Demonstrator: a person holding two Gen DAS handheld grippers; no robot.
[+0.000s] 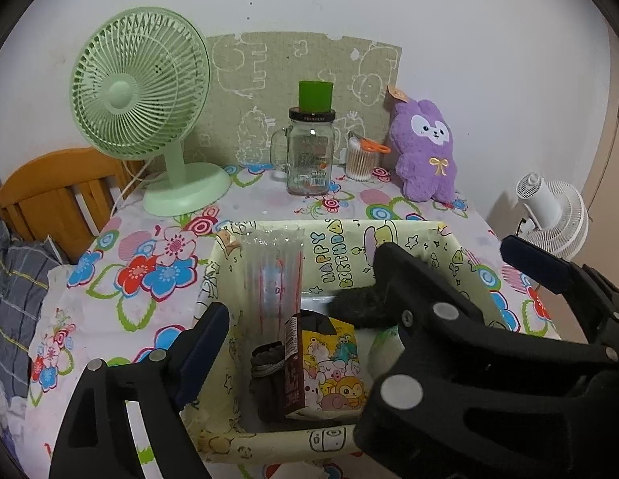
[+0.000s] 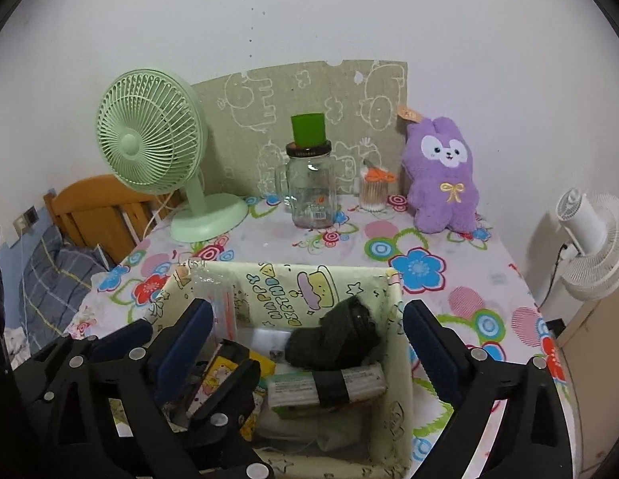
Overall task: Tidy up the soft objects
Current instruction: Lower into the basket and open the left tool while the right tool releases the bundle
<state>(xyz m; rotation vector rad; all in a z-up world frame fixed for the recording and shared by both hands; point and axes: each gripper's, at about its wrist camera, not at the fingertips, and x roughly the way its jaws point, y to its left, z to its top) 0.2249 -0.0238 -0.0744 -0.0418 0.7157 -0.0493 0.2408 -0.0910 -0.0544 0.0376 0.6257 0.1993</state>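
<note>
My left gripper (image 1: 305, 339) stood with its fingers wide apart over the near half of the box (image 1: 389, 235), and nothing was between them. My right gripper (image 2: 309, 335) was also spread wide, one finger at each side of the dark fuzzy cloth (image 2: 337, 339), and I saw no pad pressing on it. That cloth lay loose inside the box, toward its far right corner, resting on a rolled pack with a black band (image 2: 329, 387). At 7 o'clock from it stood the cartoon-printed packet (image 1: 333, 375), with a dark knitted piece (image 1: 269, 375) just beside it.

The purple plush rabbit (image 2: 441, 175) sat well apart from the box, at 1 o'clock, leaning near the wall. I judged it was the soft thing not yet put away.

Several things could go wrong. The two grippers hung very near each other over one box, so lifting them carelessly could knock them together or catch the thin paper wall and tip it. Reaching to the rabbit, my arm could hit the glass jar (image 2: 311, 187) at 12 o'clock, which carries a green cup (image 2: 308, 131) on its lid, or the swab holder (image 2: 374, 195).
</note>
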